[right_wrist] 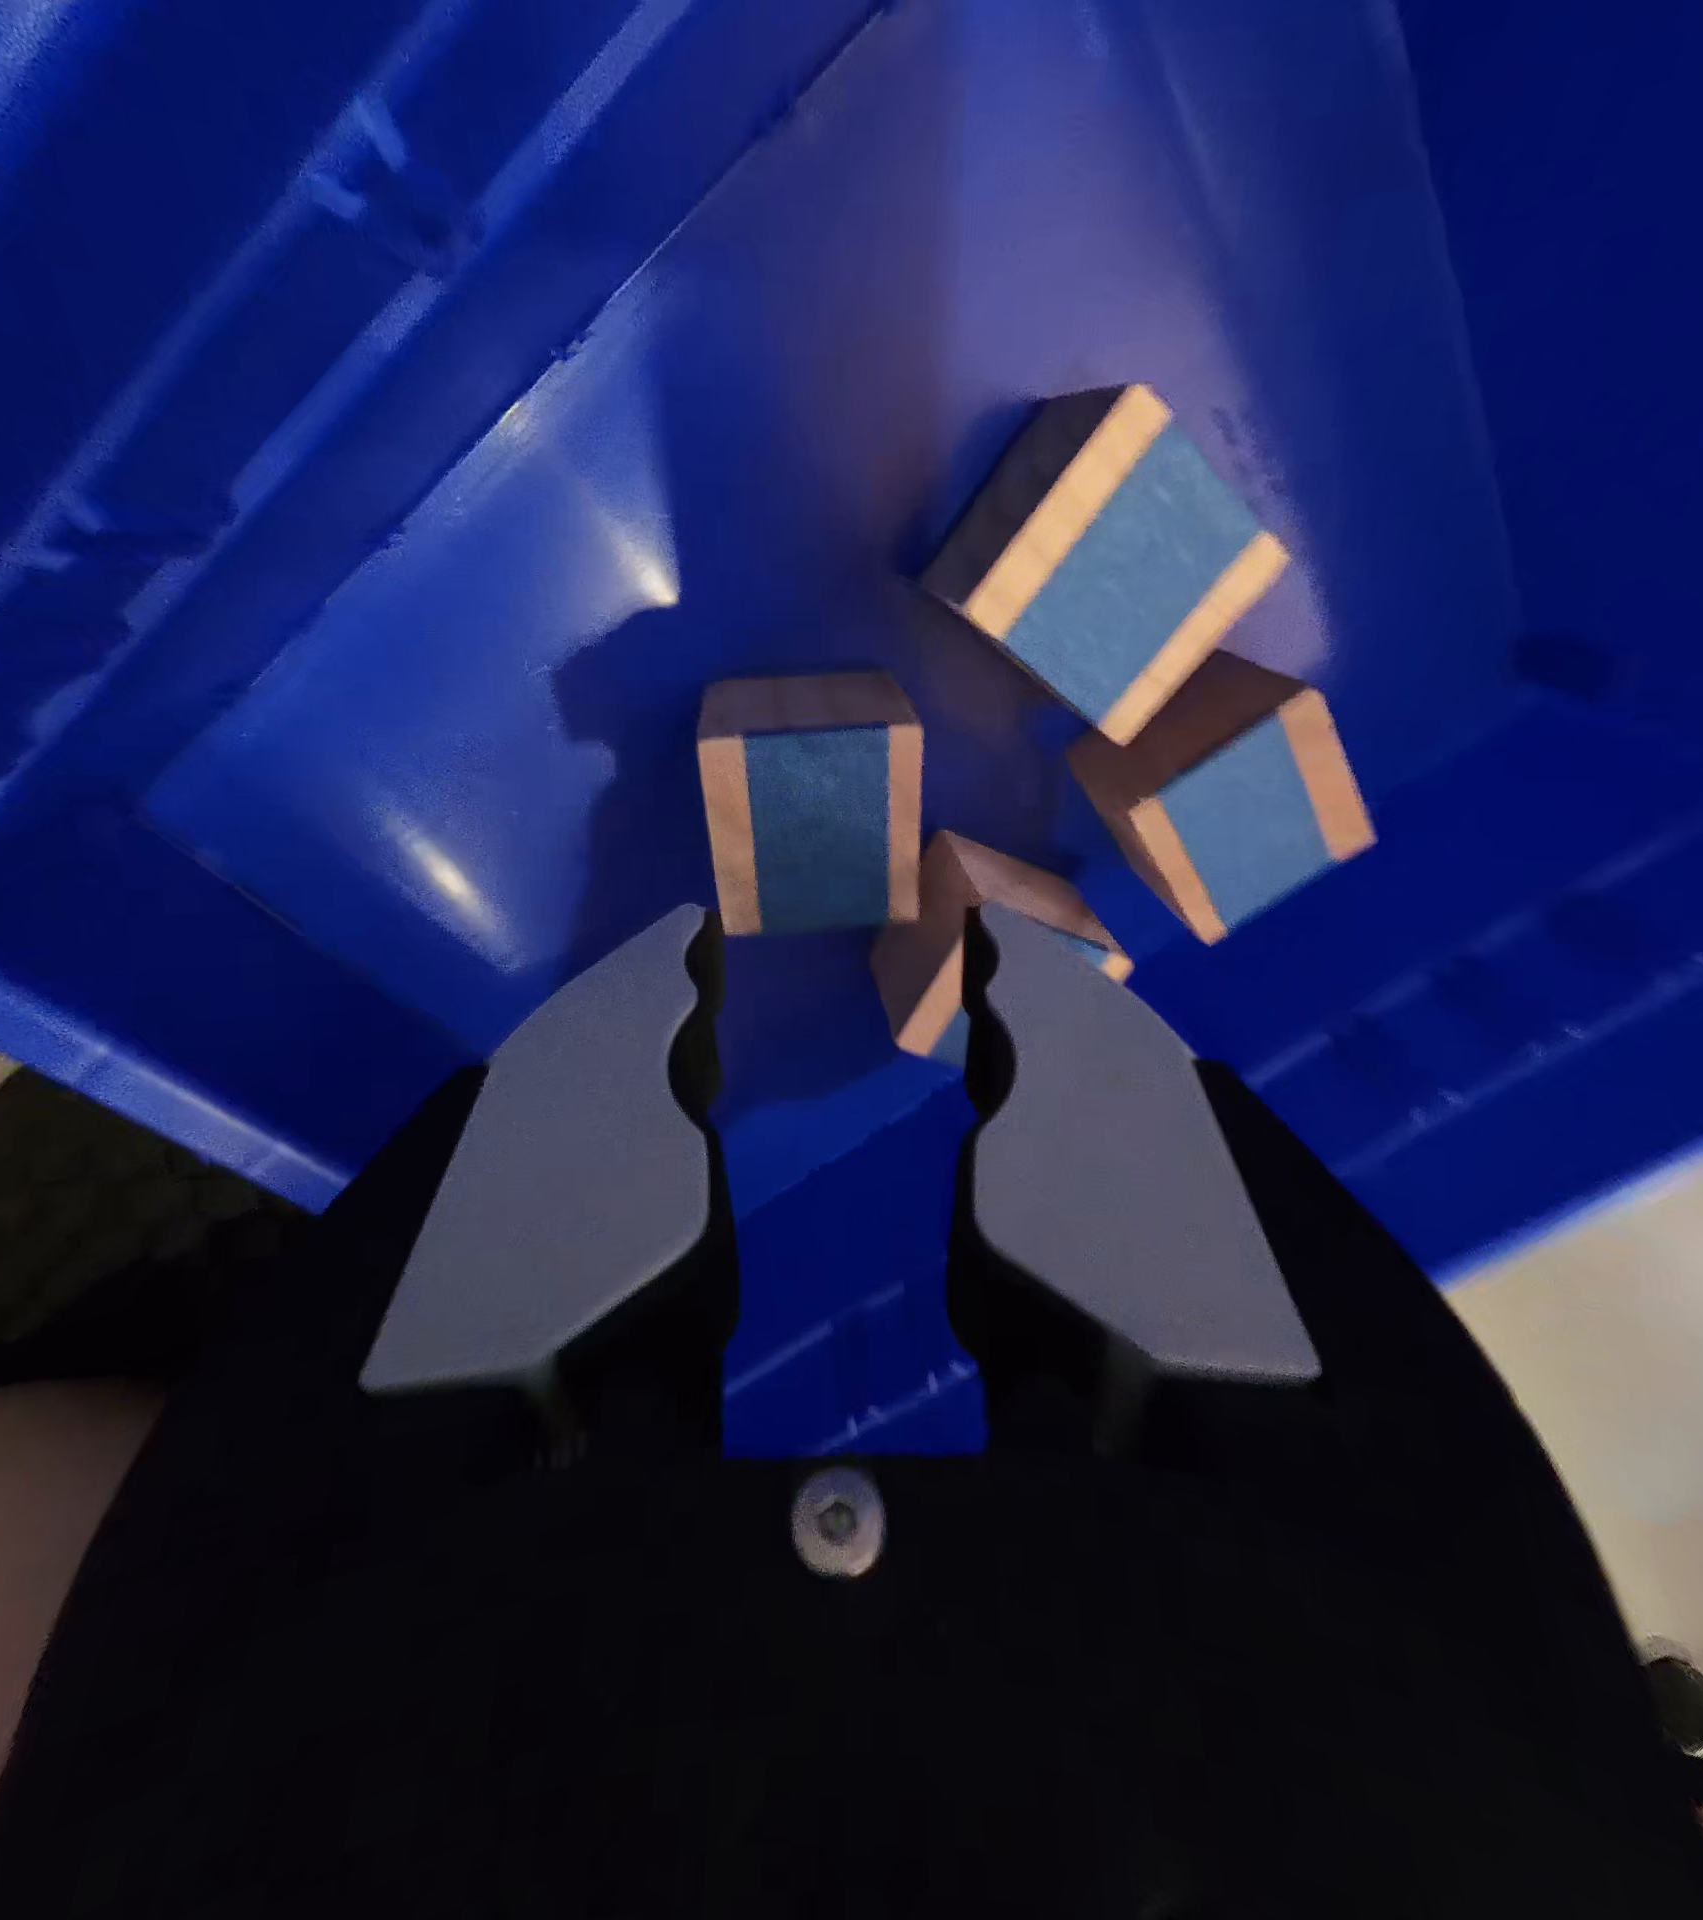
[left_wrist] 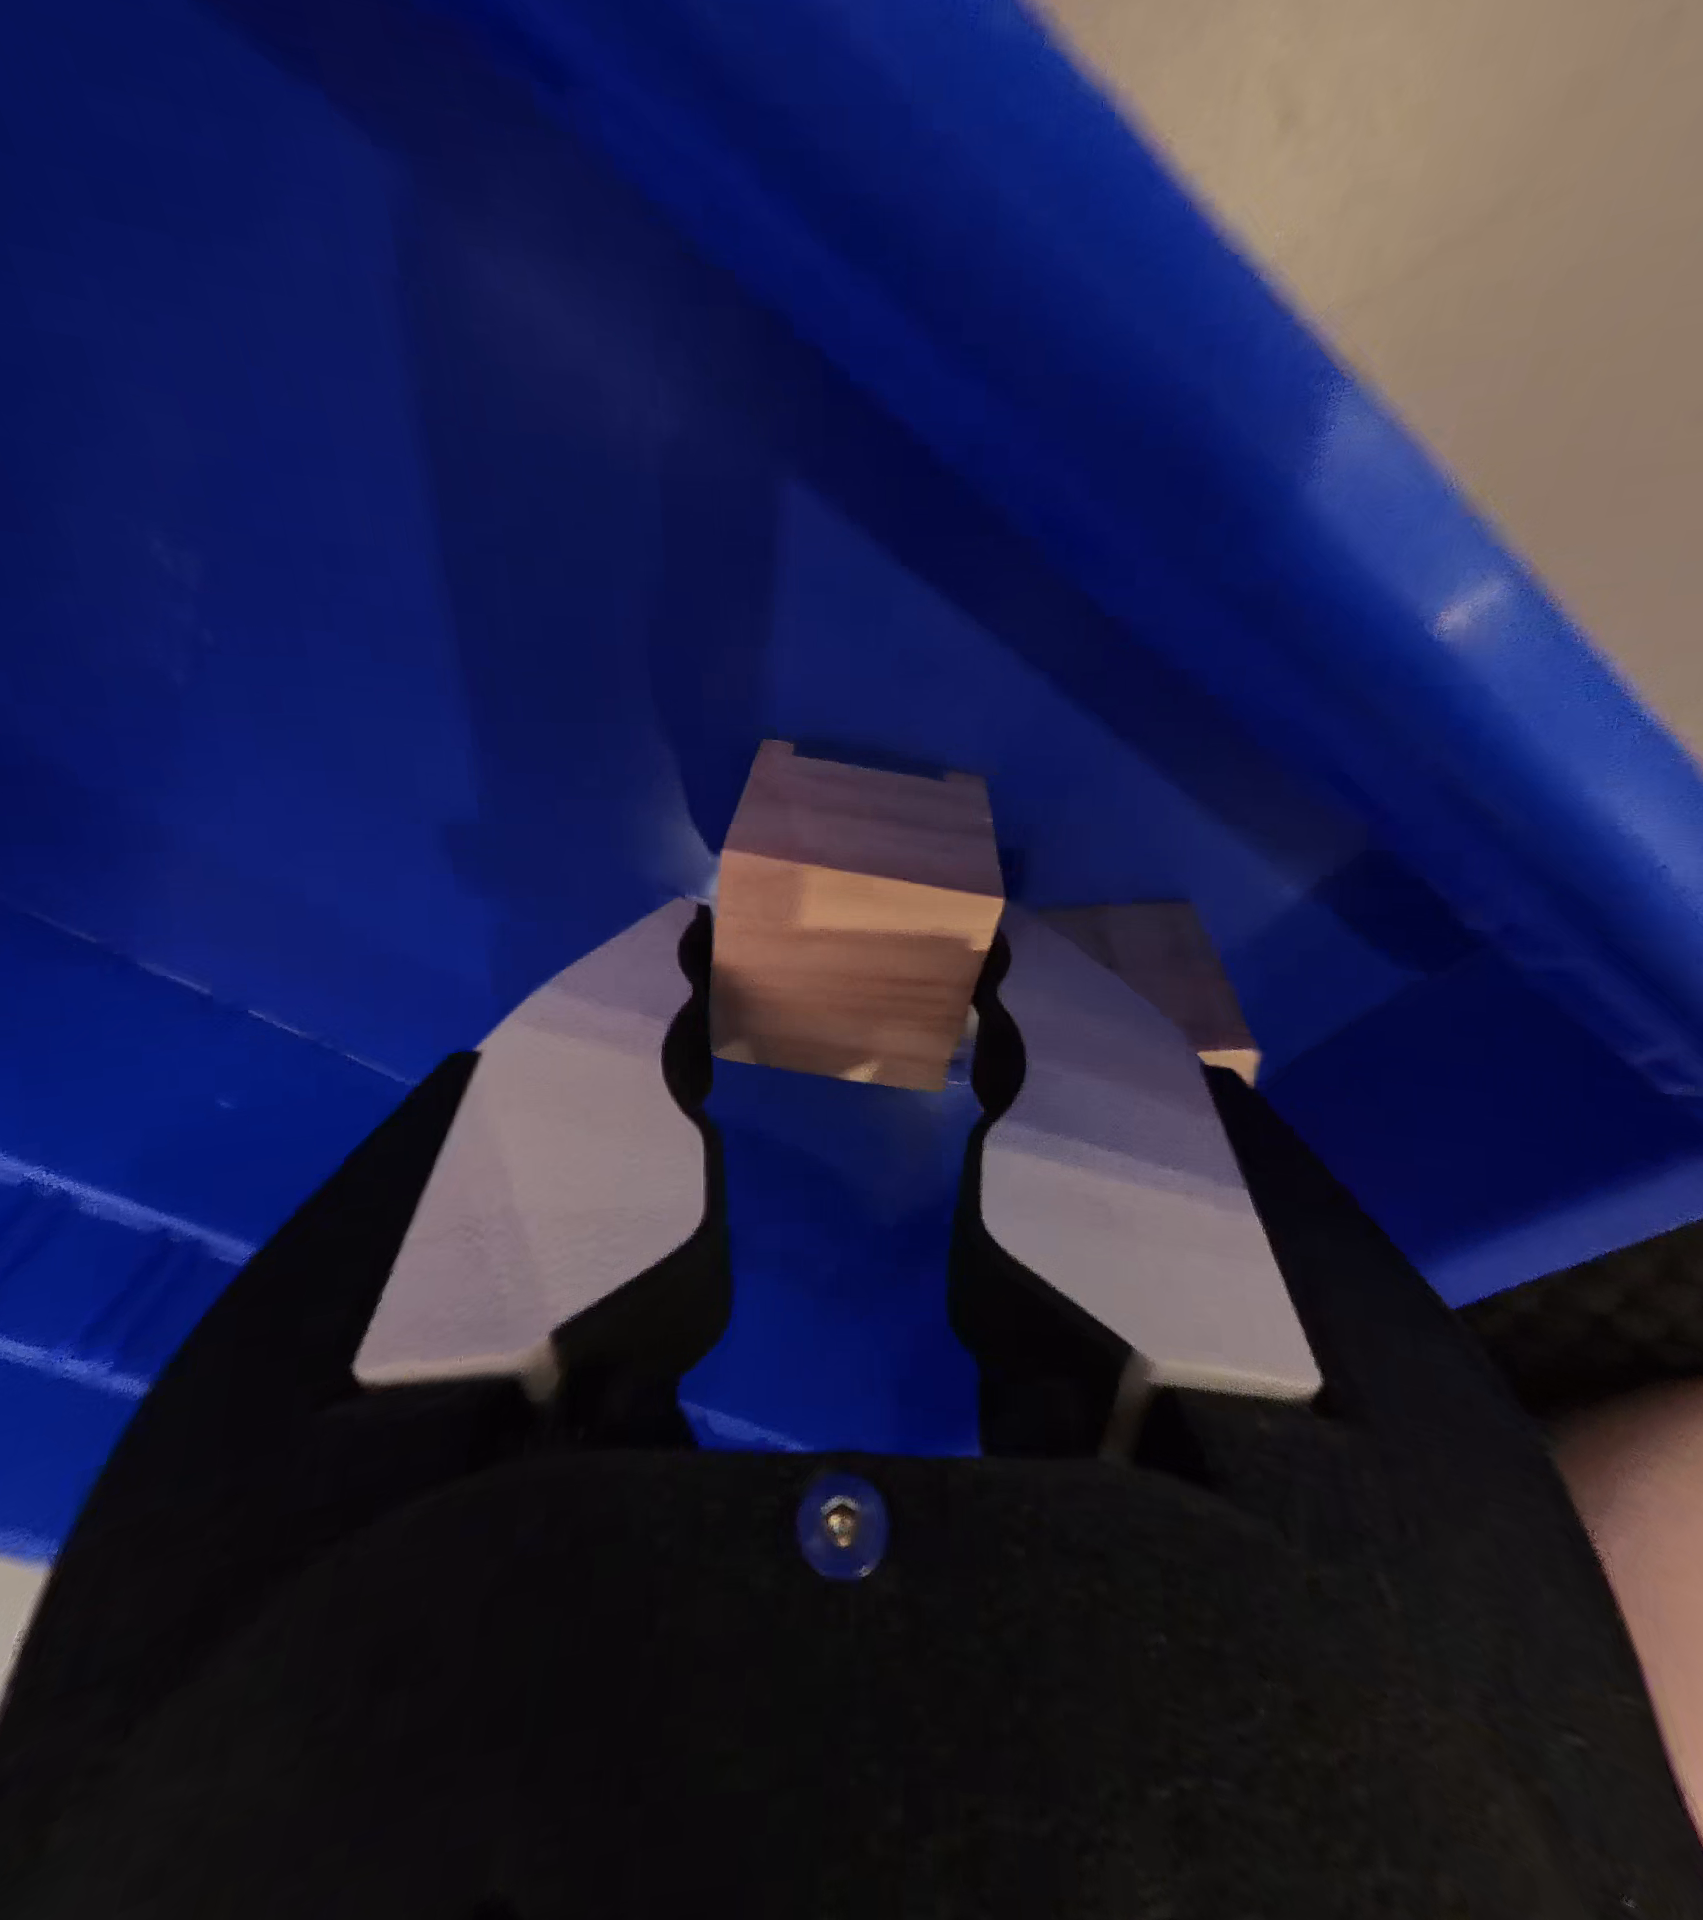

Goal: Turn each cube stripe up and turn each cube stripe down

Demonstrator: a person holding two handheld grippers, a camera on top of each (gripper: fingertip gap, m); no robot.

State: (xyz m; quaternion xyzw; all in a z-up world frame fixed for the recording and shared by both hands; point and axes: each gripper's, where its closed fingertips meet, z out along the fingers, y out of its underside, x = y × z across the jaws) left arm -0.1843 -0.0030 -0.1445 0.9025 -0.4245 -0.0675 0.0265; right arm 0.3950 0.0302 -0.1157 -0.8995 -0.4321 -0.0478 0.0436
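Right gripper (right_wrist: pixel 842 935) over striped cubes in a blue bin (right_wrist: pixel 390 727)

Its jaws stand apart, empty. Just past the left fingertip sits a wooden cube (right_wrist: pixel 811 821), blue stripe facing the camera. A tilted cube (right_wrist: pixel 940 966) lies against the right finger. Farther right, two more striped cubes (right_wrist: pixel 1107 561) (right_wrist: pixel 1231 810) touch.

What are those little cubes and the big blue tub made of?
The cubes look like pale unfinished wood: tan faces with faint grain, each shown with a matte blue stripe, probably tape or paint. The tub looks like moulded plastic: glossy blue, with bright highlights and ribbed walls.
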